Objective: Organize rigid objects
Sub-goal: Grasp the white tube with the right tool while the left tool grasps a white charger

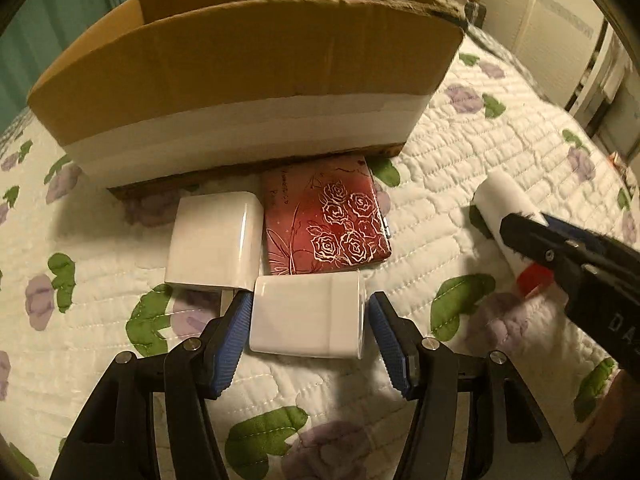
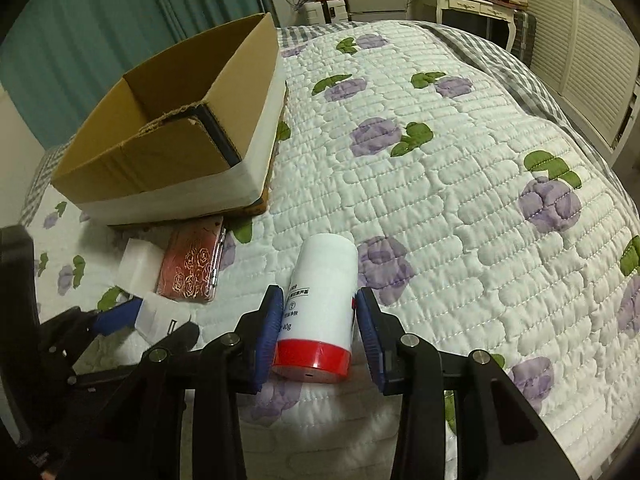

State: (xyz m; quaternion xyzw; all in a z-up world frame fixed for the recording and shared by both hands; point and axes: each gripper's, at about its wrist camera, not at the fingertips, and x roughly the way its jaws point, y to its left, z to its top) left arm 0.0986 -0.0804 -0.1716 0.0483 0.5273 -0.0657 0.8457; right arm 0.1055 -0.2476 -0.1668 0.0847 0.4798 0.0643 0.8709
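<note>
Left gripper (image 1: 308,316) straddles a white case (image 1: 306,322), jaws released; cardboard box (image 1: 240,80) at twelve o'clock. Only the right wrist view shows the right gripper (image 2: 318,320) open around a red-capped bottle (image 2: 320,308).

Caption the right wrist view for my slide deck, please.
Open right hand-held gripper straddles a red-capped white bottle lying on the floral quilt, cardboard box behind.

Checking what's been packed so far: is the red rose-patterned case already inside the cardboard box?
No. The red rose-patterned case lies flat on the quilt in front of the cardboard box, beside a white block.
</note>
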